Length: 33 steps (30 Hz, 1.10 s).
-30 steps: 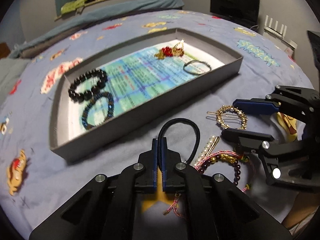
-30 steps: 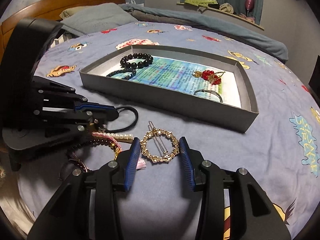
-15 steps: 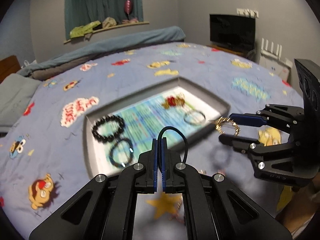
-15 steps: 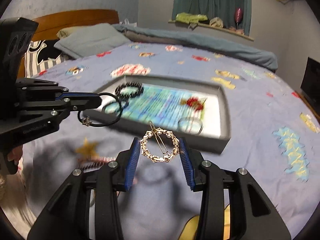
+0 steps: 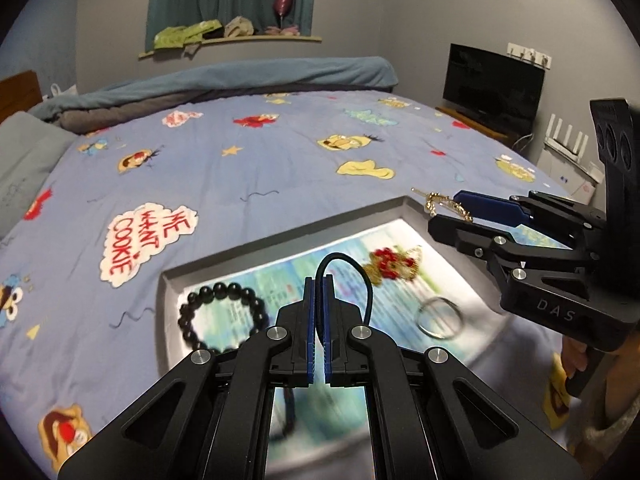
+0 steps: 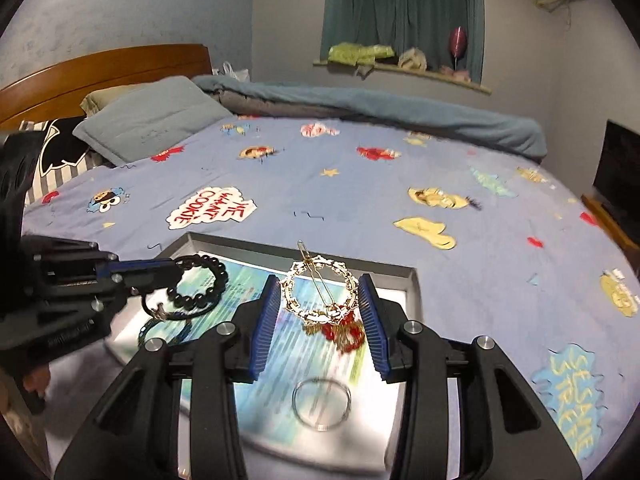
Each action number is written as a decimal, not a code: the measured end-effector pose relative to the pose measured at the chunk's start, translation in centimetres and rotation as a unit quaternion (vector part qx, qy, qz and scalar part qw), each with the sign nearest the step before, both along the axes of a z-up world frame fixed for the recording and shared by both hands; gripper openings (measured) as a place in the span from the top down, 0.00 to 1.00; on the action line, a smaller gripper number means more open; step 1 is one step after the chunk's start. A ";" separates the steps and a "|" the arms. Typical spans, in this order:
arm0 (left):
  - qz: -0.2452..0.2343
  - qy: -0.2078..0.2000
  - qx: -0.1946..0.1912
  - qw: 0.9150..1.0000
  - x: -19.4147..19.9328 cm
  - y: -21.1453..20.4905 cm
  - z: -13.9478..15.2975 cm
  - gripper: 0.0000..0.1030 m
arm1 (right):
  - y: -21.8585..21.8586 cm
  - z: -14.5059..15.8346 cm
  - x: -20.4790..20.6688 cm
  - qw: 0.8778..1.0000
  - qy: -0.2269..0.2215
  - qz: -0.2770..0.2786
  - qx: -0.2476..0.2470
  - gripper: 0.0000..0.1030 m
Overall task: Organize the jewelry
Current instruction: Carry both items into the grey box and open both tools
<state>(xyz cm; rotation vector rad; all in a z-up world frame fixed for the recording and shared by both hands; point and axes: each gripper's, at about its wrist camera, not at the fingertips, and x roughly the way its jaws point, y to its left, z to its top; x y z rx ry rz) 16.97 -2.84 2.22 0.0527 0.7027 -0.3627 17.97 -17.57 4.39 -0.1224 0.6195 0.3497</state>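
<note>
The tray (image 5: 168, 280) lies on the bed beneath both your grippers, lined with a printed sheet whose text is too blurred to read. Inside it, a black bead bracelet (image 5: 222, 316) sits beyond and left of your left fingertips, a red and gold ornament (image 5: 394, 266) beyond and right of them, and a thin metal ring (image 6: 322, 402) lies below the gap between your right fingers. A dark bracelet (image 6: 160, 330) rests near the bead one.

Your left gripper (image 5: 319, 280) is pinched tight on a black hair tie (image 5: 346, 264), its loop arching up past the tips. Your right gripper (image 6: 318, 286) holds a round gold hair clip (image 6: 320, 288) between its blue pads (image 6: 266, 320), jaws partway apart, above the tray.

The tray's far corner stands just beyond your right fingertips; past it the bedspread (image 6: 340, 200) runs wide and flat to the rolled blanket (image 6: 380, 104).

The bedspread reads "WE WANT COOKIE" and "SESAME STREET"; your right gripper's body is marked "DAS".
</note>
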 end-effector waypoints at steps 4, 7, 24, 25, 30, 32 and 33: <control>0.011 0.026 -0.017 0.999 3.4 0.3 -1.4 0.96 | 0.4 -1.2 3.2 1.000 0.017 -0.011 -0.006 0.61; 0.023 0.045 -0.021 0.999 5.2 0.5 -2.5 0.96 | 0.4 -2.6 5.1 0.999 0.033 -0.024 -0.006 0.61; 0.023 0.115 0.024 0.993 7.9 -0.5 -6.5 0.96 | 0.5 -6.7 8.3 0.991 0.121 -0.051 -0.027 0.61; 0.023 0.116 0.024 0.993 7.9 -0.6 -6.5 0.96 | 0.4 -6.8 8.4 0.991 0.124 -0.052 -0.025 0.61; 0.028 0.119 0.024 0.992 8.0 -0.3 -6.7 0.96 | 0.1 -6.8 8.3 0.990 0.129 -0.061 -0.013 0.60; 0.030 0.119 0.021 0.992 8.0 -0.1 -6.6 0.96 | 0.0 -6.7 8.2 0.990 0.126 -0.061 -0.010 0.60; 0.031 0.119 0.020 0.992 7.9 -0.1 -6.6 0.96 | 0.0 -6.6 8.2 0.990 0.125 -0.062 -0.010 0.59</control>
